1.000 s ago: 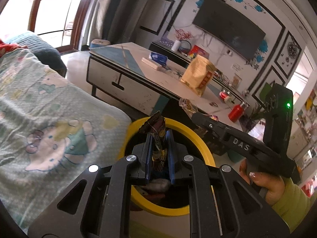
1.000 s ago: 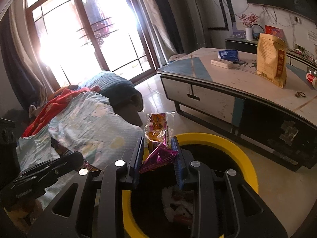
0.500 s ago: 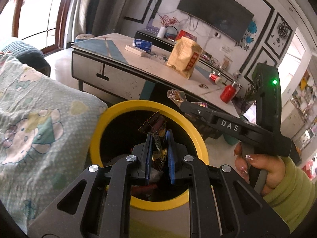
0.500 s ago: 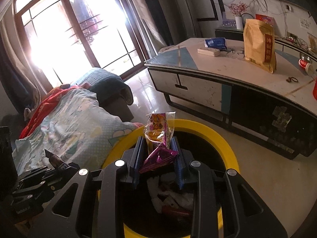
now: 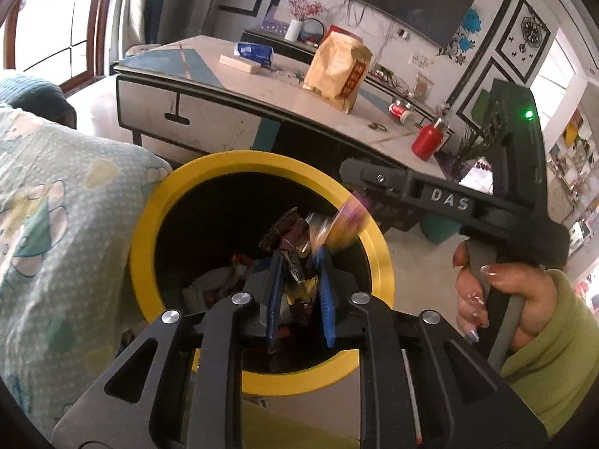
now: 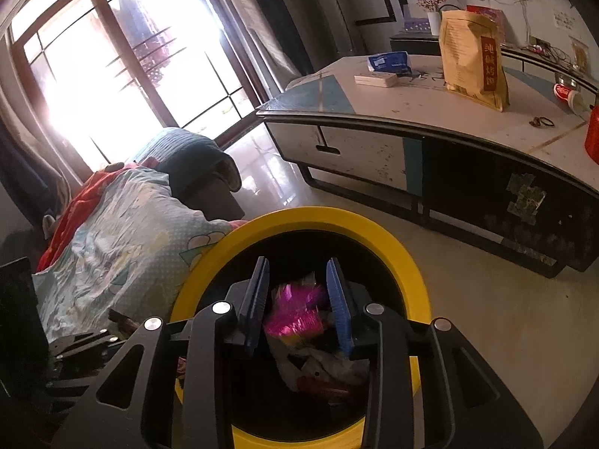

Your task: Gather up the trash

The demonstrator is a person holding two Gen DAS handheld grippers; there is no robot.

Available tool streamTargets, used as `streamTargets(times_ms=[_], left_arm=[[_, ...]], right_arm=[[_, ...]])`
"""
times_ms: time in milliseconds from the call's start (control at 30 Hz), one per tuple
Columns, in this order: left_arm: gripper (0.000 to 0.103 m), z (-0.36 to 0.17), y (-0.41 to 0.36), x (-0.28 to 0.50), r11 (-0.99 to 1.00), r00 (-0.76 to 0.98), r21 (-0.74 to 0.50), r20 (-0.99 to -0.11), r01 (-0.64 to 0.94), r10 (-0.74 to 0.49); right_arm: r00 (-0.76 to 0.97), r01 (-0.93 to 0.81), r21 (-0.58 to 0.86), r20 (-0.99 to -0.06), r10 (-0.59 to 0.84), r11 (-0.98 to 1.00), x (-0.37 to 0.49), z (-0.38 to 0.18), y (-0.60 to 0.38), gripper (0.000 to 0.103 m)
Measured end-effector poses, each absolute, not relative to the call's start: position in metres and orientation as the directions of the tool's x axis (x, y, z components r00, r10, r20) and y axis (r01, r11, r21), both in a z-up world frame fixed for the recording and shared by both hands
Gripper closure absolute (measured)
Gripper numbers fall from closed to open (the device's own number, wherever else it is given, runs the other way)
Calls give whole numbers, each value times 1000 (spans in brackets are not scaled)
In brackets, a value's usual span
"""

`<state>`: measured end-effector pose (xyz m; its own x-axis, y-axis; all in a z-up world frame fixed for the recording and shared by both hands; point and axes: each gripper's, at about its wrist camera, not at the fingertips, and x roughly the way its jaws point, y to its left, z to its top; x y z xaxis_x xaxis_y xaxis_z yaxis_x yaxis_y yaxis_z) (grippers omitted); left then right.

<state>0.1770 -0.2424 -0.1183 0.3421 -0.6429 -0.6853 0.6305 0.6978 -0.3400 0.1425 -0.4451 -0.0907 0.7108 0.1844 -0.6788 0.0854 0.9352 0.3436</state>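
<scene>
Left wrist view, nearest first: the left gripper (image 5: pixel 297 262) is clenched on a dark crumpled wrapper (image 5: pixel 290 241), poised over the mouth of the yellow-rimmed bin (image 5: pixel 262 161). Just beside it, a blurred purple and yellow wrapper (image 5: pixel 346 220) hangs in the air below the right gripper (image 5: pixel 348 166), free of the fingers and apparently dropping toward the bin. A hand (image 5: pixel 498 299) in a green sleeve grips that tool's handle.

Right wrist view agrees: the right gripper (image 6: pixel 297 292) is released, its blue pads spread, and the same wrapper (image 6: pixel 295 312) shows as a magenta blur in the gap, touching neither pad. Below it, white paper and other scraps (image 6: pixel 322 366) lie at the bottom of the bin (image 6: pixel 307 217).

Beside the bin sits a bed with a patterned cover (image 6: pixel 123 232). Beyond it stands the desk (image 6: pixel 423 108), carrying a tan bag (image 6: pixel 473 56), a blue packet (image 6: pixel 389 61), a flat white box (image 6: pixel 376 79) and a red bottle (image 5: pixel 426 142).

My reading is that the task is well along: some trash is in the bin, one piece is going in, and the dark wrapper is not yet let go. Whether anything on the desk counts as trash, I cannot tell.
</scene>
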Motion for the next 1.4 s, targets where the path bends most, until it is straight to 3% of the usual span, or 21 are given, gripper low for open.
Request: streamTargets(times_ms=[100, 133, 233, 300, 433, 667, 1000, 1400], left_arm=[[61, -119, -244, 180, 701, 341, -344, -688, 624, -641], [58, -118, -243, 179, 702, 345, -341, -686, 625, -640], [46, -113, -239, 178, 712, 368, -323, -683, 624, -631], [28, -110, -235, 177, 719, 378, -328, -677, 613, -631], [13, -103, -223, 179, 736, 401, -344, -665, 583, -629], [11, -85, -195, 178, 781, 483, -318, -643, 537, -594], [11, -62, -137, 167, 875, 619, -256, -626, 412, -475], [11, -44, -63, 131, 946, 766, -192, -554, 262, -325]], right_arm=[[717, 103, 350, -675, 175, 931, 140, -89, -451, 63], [720, 105, 349, -673, 171, 931, 138, -88, -453, 62], [733, 114, 335, -664, 148, 935, 132, -81, -454, 48], [741, 124, 322, -659, 129, 938, 127, -78, -454, 33], [757, 154, 294, -648, 79, 943, 116, -70, -452, 20], [780, 185, 271, -626, 27, 945, 99, -54, -441, 6], [823, 82, 213, -566, 55, 974, 82, -30, -383, 6], [921, -78, 108, -373, 113, 991, 56, -9, -296, 6]])
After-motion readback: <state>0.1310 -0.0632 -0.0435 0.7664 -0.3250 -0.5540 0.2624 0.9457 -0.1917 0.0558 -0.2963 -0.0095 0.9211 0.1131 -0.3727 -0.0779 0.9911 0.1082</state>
